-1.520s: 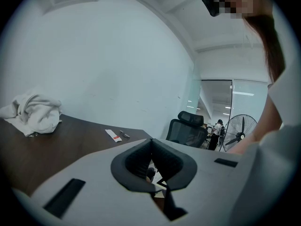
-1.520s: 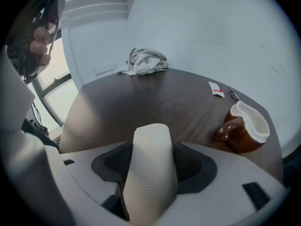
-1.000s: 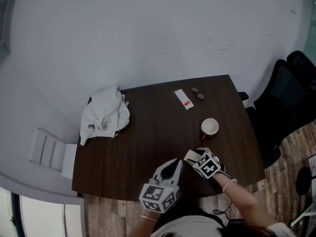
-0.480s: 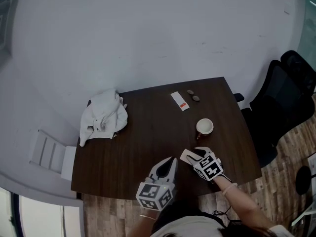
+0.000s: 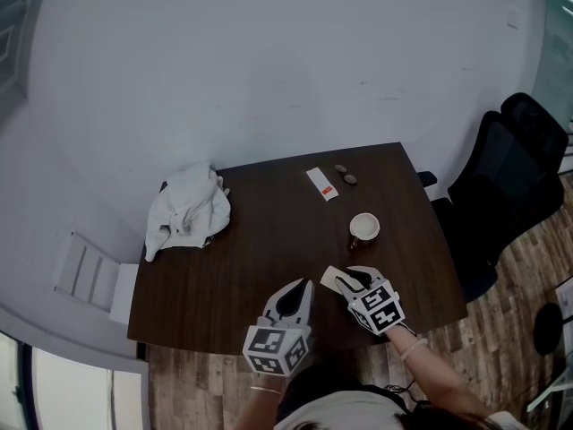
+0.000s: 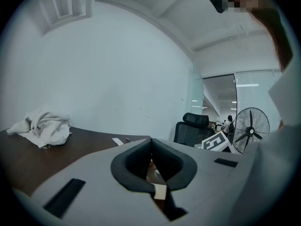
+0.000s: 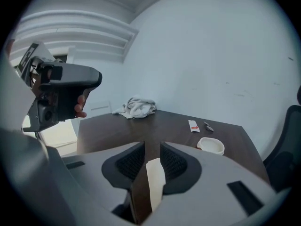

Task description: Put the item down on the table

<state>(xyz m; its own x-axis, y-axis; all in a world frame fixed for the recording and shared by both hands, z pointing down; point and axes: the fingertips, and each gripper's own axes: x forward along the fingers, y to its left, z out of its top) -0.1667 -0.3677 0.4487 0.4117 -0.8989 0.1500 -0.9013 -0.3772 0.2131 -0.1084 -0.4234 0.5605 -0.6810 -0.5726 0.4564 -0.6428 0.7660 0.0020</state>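
head cam: above near edge, faces steeply down; whole table (image 5: 269, 240) far below; left gripper (image 5: 294, 296) & right gripper (image 5: 345, 280) at near edge.
left gripper cam: low over near edge, faces far & slightly right, twd chair (image 6: 192, 126).
right gripper cam: higher, near right, faces far left, tilted down.
shared, all 3: tabletop, cloth (image 5: 188, 209).
shared, head + right gripper cam: cup (image 5: 364, 227), packet (image 5: 322, 184).
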